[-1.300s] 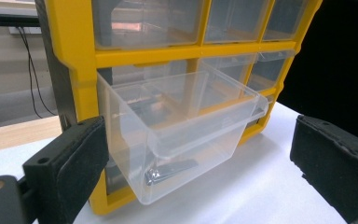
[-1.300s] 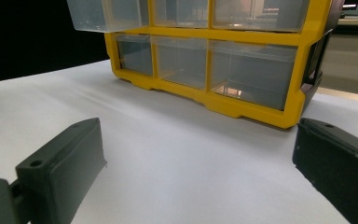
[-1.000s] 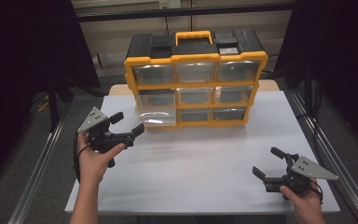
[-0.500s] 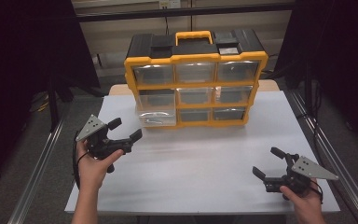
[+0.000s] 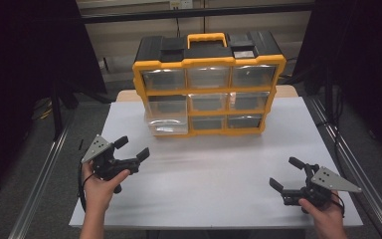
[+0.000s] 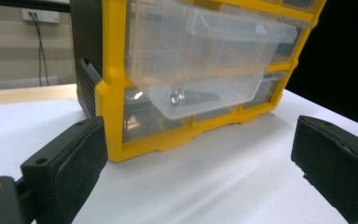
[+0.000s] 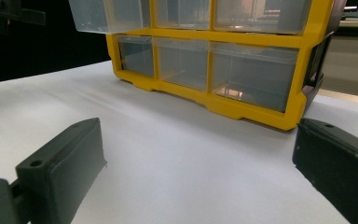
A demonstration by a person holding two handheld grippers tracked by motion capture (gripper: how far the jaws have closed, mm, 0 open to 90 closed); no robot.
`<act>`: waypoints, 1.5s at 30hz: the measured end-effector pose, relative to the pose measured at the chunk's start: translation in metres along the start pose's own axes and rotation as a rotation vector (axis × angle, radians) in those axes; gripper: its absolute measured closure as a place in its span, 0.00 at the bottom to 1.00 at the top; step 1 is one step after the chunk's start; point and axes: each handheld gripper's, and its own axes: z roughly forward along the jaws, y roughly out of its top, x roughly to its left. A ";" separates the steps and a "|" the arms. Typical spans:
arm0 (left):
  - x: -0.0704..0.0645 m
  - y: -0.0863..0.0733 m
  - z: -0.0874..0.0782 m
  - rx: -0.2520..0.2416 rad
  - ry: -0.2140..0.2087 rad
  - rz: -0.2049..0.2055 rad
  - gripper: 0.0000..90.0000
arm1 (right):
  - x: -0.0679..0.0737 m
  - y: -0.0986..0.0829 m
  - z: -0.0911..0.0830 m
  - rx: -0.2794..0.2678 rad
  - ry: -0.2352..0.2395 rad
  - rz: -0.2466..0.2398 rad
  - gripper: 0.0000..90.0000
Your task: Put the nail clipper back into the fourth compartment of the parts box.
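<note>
Both tongs released and empty; I'd square the left tongs (image 5: 132, 154) on the pulled-out drawer (image 6: 200, 60) ahead and push evenly, right tongs (image 5: 287, 173) parked.

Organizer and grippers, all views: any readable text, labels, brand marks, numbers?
None readable.
Yellow organizer: no label or brand legible on frame, handle or drawers.
Left gripper and right gripper: no markings visible.
Wall outlet: no legible print.
</note>
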 end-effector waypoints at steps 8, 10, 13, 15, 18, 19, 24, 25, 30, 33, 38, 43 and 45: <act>0.003 -0.012 -0.004 0.008 0.007 0.004 0.04 | 0.000 0.000 0.000 -0.004 -0.007 0.011 0.02; 0.004 -0.017 -0.004 0.015 0.012 0.004 0.04 | 0.000 0.000 0.000 -0.004 -0.006 0.009 0.02; 0.006 -0.021 -0.007 0.024 0.017 0.003 0.04 | 0.000 0.000 0.000 -0.003 -0.006 0.010 0.02; 0.007 -0.024 -0.008 0.030 0.011 0.011 0.04 | 0.000 0.000 0.000 -0.002 -0.007 0.010 0.02; 0.007 -0.028 -0.010 0.027 0.028 0.020 0.04 | 0.000 0.000 0.001 -0.003 -0.003 0.001 0.02; 0.007 -0.029 -0.010 0.024 0.030 0.022 0.04 | 0.000 0.000 0.000 -0.003 -0.005 0.003 0.02; 0.007 -0.032 -0.014 0.013 0.040 0.028 0.05 | 0.000 0.000 0.001 -0.004 -0.005 0.005 0.02; 0.008 -0.033 -0.015 0.025 0.038 0.042 0.05 | 0.000 0.000 0.001 -0.003 -0.002 0.007 0.02; 0.009 -0.040 -0.017 0.031 0.048 0.036 0.04 | 0.000 0.000 0.001 -0.004 -0.001 0.005 0.02; 0.010 -0.041 -0.018 0.025 0.048 0.033 0.05 | 0.000 0.000 0.000 0.002 0.003 -0.004 0.02; 0.011 -0.044 -0.021 0.002 0.049 0.021 0.04 | 0.001 0.000 0.001 -0.005 -0.002 0.002 0.02; 0.012 -0.049 -0.023 -0.003 0.053 0.009 0.04 | 0.001 0.000 0.001 -0.006 -0.002 0.006 0.02; 0.013 -0.051 -0.023 -0.001 0.054 0.010 0.04 | 0.000 0.000 0.001 -0.005 0.001 0.003 0.02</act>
